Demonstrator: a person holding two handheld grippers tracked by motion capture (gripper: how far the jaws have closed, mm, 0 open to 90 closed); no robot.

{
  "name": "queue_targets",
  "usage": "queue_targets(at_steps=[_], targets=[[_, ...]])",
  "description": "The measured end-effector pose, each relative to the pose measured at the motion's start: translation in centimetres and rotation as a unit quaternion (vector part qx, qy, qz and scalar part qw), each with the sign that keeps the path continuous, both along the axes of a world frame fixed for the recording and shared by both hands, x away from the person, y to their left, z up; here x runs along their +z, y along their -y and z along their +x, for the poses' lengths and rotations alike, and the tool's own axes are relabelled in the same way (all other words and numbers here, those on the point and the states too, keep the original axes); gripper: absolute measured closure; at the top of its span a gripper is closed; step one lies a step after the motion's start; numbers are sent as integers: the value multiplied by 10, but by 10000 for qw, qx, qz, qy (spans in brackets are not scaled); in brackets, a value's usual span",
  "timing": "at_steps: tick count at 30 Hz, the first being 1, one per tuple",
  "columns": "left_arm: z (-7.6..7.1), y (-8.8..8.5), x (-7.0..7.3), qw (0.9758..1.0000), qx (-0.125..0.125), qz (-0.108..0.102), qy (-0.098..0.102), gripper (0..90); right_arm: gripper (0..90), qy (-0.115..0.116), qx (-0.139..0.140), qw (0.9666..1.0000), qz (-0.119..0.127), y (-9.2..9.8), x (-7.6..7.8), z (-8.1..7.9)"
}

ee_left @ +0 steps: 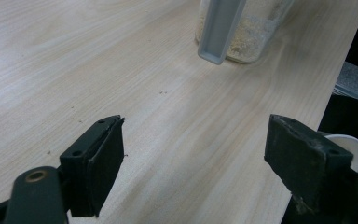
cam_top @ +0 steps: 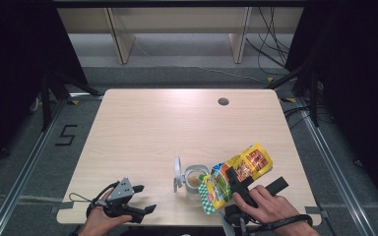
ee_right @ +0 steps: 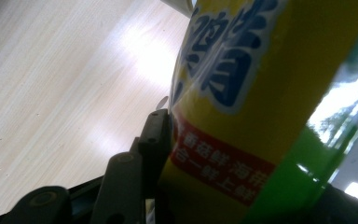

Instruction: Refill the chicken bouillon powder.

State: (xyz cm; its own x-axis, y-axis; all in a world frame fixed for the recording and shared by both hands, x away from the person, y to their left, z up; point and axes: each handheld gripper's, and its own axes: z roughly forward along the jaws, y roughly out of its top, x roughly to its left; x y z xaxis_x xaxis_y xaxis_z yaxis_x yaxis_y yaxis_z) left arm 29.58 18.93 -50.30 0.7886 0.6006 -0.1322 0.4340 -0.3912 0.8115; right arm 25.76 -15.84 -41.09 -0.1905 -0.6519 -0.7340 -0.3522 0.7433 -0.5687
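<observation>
A yellow and green snack pouch (cam_top: 236, 173) hangs tilted over the table's front right, its lower end at the mouth of a glass jar (cam_top: 195, 179). My right gripper (cam_top: 256, 183) is shut on the pouch. In the right gripper view, one jaw presses the pouch (ee_right: 261, 93) and the other is hidden behind it. The jar (ee_left: 249, 37) holds a thin layer of tan crumbs, and its hinged lid (cam_top: 178, 172) stands open to the left. My left gripper (cam_top: 146, 197) lies at the front left edge, open (ee_left: 196, 135), with bare wood between its jaws.
The wooden table (cam_top: 177, 123) has a cable hole (cam_top: 223, 102) at the back right. Its front edge runs close beside both hands. Shelf legs and loose cables (cam_top: 270, 44) stand on the floor behind the table.
</observation>
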Motion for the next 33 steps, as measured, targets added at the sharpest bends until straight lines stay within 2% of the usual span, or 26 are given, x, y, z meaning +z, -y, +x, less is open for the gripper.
queue_targets(at_steps=[1,5,9,10,11,13,15,18,20,21,22,25,26,27,28,29,30,31,33], targets=[[0,0,0,10000,26,-54,0,192,608,65,35,10000,12,0,0,0],[0,0,-1,10000,39,-50,3,193,608,-4,-9,10000,-15,1,0,-1],[0,1,-2,9999,50,-115,21,193,609,-6,3,10000,-24,1,0,-1],[0,1,-2,9999,49,-118,21,193,609,51,47,10000,-28,1,0,-1],[0,1,-2,9999,48,-115,20,193,608,69,-12,10000,62,1,-1,-2],[0,1,-2,9999,47,-111,18,193,609,77,-3,10000,49,1,-1,-2],[0,0,-1,10000,25,-43,9,193,608,90,0,10000,15,0,-1,-2],[0,0,-1,10000,38,-65,3,193,608,63,57,9998,-157,-1,1,-1],[0,0,-1,10000,29,-54,7,193,609,59,66,9998,-176,-2,1,-1],[0,1,-2,9999,46,-129,23,192,608,93,98,9998,-165,-2,1,0],[0,1,-2,9999,48,-122,15,193,609,28,-7,9999,123,-1,-3,-1],[0,1,-2,9999,47,-128,22,193,609,73,13,9999,156,-1,-3,-2],[0,1,-2,9999,46,-126,24,193,609,91,51,9999,-53,-3,1,-2],[0,1,-2,9999,46,-124,20,193,609,51,40,9999,-90,-3,1,-2],[0,1,-2,9999,34,-118,29,193,609,23,-1,9999,131,-1,-3,-2],[0,0,-1,10000,10,-4,34,193,609,41,8,9999,106,-2,-3,-1],[1,0,-1,10000,-11,18,18,193,609,33,14,9999,102,-1,-3,-1],[1,0,-1,10000,-3,46,43,193,609,45,12,10000,-51,-2,-1,-2],[1,0,-2,10000,24,-48,29,193,609,116,61,9999,-84,-2,-1,-2]])
